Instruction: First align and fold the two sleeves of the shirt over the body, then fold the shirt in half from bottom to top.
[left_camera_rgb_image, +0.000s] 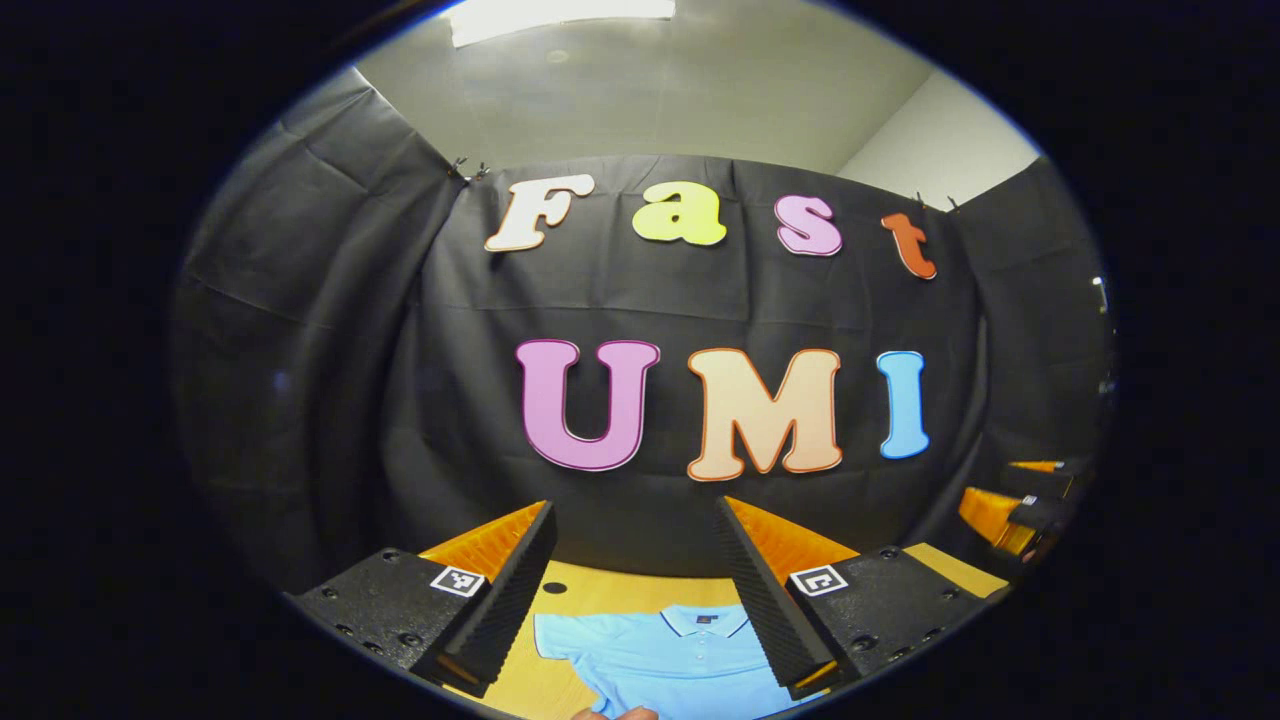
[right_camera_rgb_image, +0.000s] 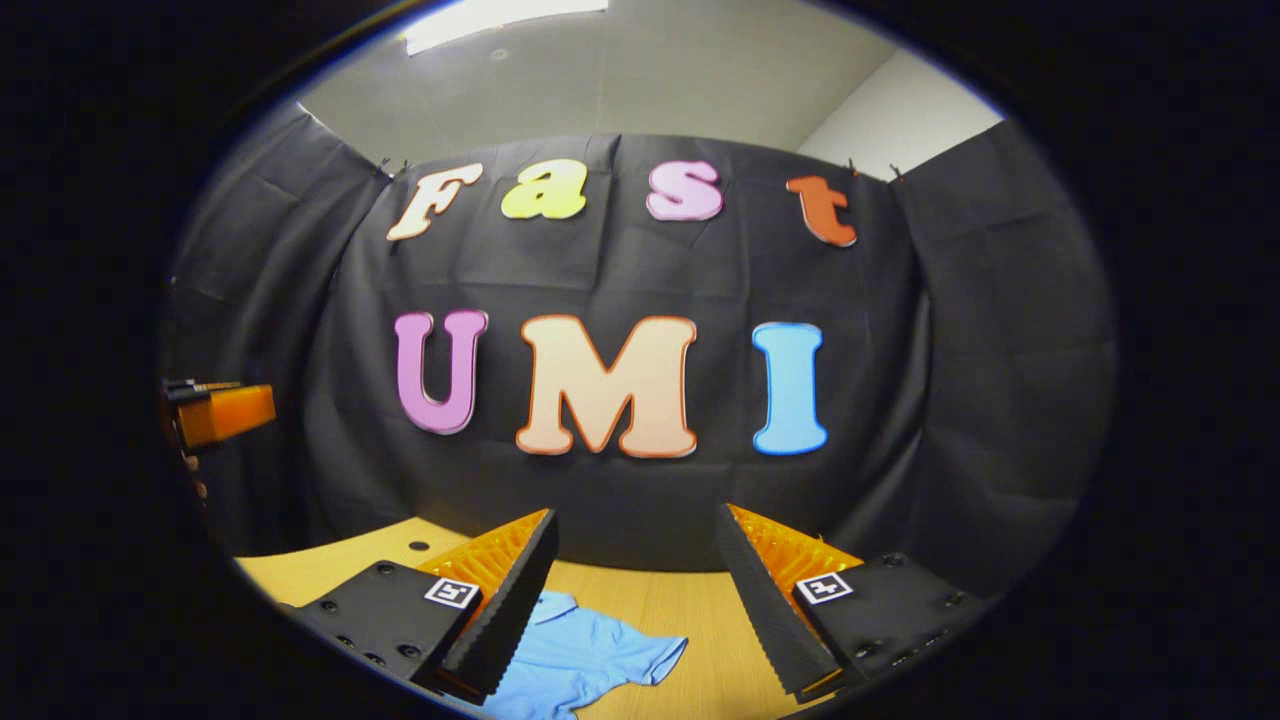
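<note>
The left gripper (left_camera_rgb_image: 635, 590) hangs wide apart above the light-blue short-sleeved polo shirt (left_camera_rgb_image: 665, 655), which lies flat on the pale wooden table (right_camera_rgb_image: 690, 605), one sleeve (right_camera_rgb_image: 640, 655) spread outward. The right gripper (right_camera_rgb_image: 635, 595) hangs equally wide. Sleeves look unfolded; I'd pinch each cuff edge, keeping both level.

Lies flat on the table (left_camera_rgb_image: 560, 585) between the left gripper's (left_camera_rgb_image: 634, 590) spread fingers, the shirt (left_camera_rgb_image: 668, 655), collar toward twelve o'clock, with the right gripper (left_camera_rgb_image: 1015, 505) at three o'clock.
</note>
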